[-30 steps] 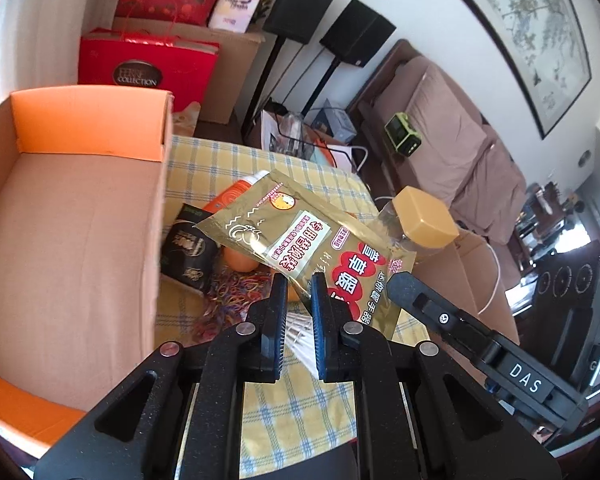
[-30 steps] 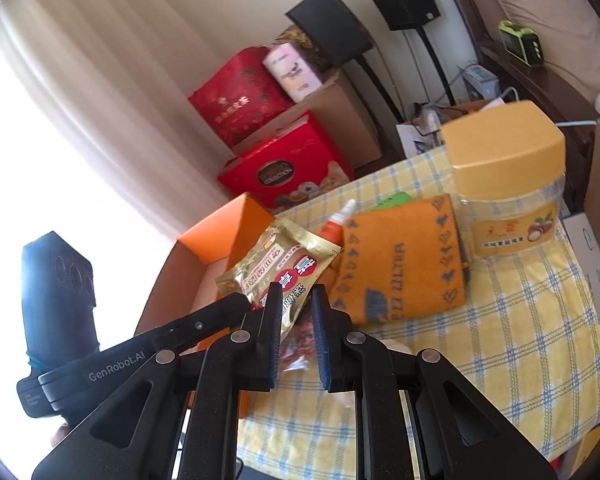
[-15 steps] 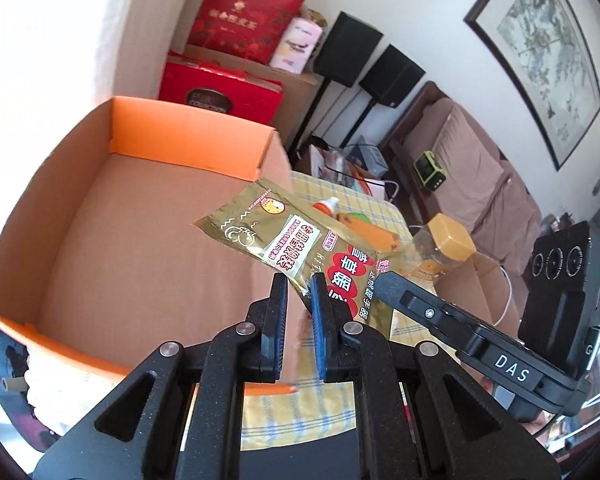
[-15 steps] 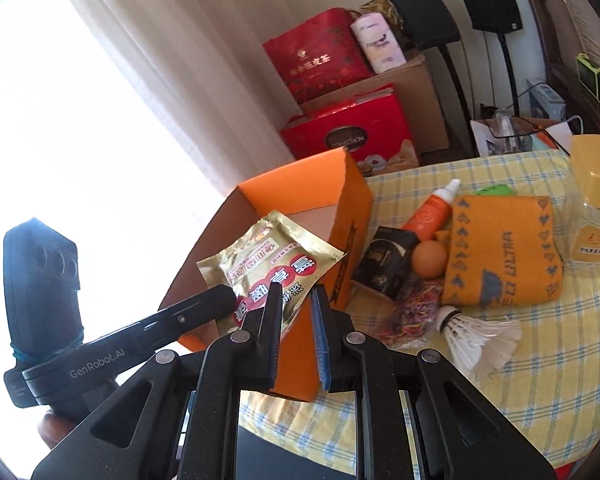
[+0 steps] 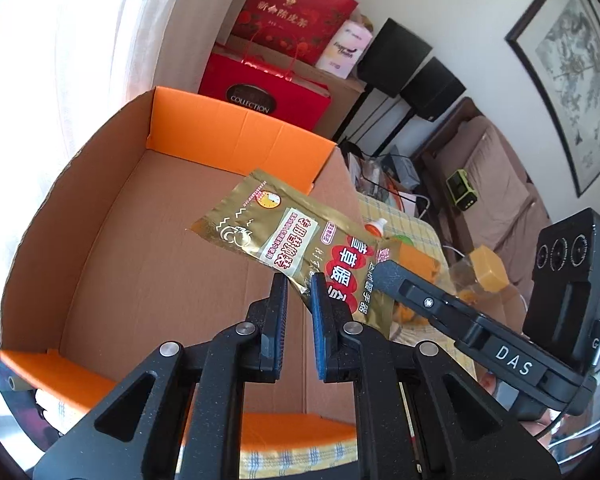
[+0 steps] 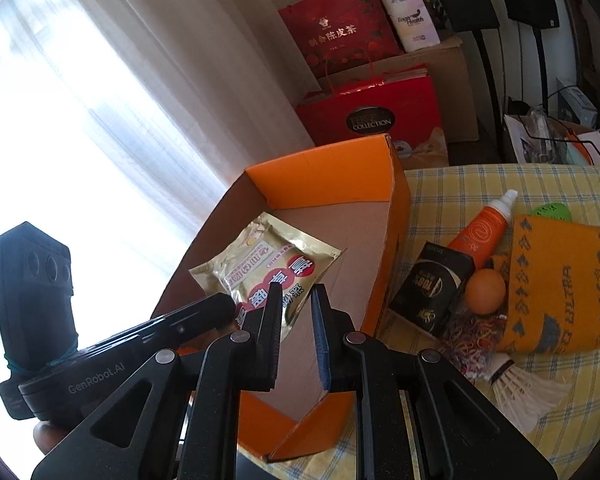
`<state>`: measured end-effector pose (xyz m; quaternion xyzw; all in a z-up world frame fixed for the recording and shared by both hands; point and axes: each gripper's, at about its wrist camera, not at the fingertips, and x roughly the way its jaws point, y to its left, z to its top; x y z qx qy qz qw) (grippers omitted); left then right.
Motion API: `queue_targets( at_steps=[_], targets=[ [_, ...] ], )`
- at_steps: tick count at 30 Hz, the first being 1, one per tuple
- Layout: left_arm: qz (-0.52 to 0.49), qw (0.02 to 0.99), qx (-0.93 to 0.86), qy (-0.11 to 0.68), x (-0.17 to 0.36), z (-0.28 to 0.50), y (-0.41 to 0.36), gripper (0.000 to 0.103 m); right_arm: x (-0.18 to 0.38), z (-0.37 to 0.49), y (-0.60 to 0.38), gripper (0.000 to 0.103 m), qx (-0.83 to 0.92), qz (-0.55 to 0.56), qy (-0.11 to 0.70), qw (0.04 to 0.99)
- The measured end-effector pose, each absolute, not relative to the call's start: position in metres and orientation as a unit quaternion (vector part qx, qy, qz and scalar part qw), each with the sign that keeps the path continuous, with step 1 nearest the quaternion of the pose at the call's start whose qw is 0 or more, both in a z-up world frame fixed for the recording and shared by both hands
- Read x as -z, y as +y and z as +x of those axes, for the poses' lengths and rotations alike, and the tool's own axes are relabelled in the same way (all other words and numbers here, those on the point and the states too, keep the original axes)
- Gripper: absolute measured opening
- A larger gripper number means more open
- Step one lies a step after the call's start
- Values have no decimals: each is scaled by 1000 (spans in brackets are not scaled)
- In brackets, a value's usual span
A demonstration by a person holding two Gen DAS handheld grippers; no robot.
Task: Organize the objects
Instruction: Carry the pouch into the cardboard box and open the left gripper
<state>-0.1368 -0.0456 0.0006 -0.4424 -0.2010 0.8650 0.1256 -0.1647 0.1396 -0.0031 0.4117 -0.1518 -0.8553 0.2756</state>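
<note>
A gold snack packet [image 5: 288, 236] with red characters hangs in the air over the open orange cardboard box [image 5: 240, 120], which has nothing inside. My left gripper [image 5: 298, 280] is shut on the packet's near edge. My right gripper [image 5: 380, 270] pinches its right corner, coming in from the right. In the right wrist view the packet [image 6: 268, 264] sits above the box [image 6: 320, 160] floor, with my right gripper [image 6: 296, 290] shut on its near corner and the left gripper [image 6: 228, 304] clamped on its left side.
On the yellow checked tablecloth [image 6: 460, 188] right of the box lie an orange cloth [image 6: 556, 280], an orange bottle [image 6: 484, 232], a black carton [image 6: 432, 288], an orange ball [image 6: 485, 291], rubber bands [image 6: 472, 332] and a shuttlecock [image 6: 528, 392]. A yellow-lidded jar [image 5: 486, 272] stands further right.
Both grippers have carried the packet leftward together, from above the cluttered tablecloth to above the box's inside. Their grip on it is unchanged.
</note>
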Motion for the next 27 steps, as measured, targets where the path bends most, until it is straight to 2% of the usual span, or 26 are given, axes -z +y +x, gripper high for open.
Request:
queue_targets(
  at_steps=[19,21,25,27],
  targets=[
    [-531,105,-790,-288,54,-253,-44,11,20,-286,122,17,853,451,-113,236],
    [-540,105,-780,-299,62,-260,-42,11,24,-293,122,23,852,454,-111,235],
    [-555,97,-766,-308,75,-272,-40,10,25,-296,120,26,853,454,-104,237],
    [-570,96,-751,-318,84,-278,-38,10,23,-294,121,36,853,451,-109,240]
  ],
)
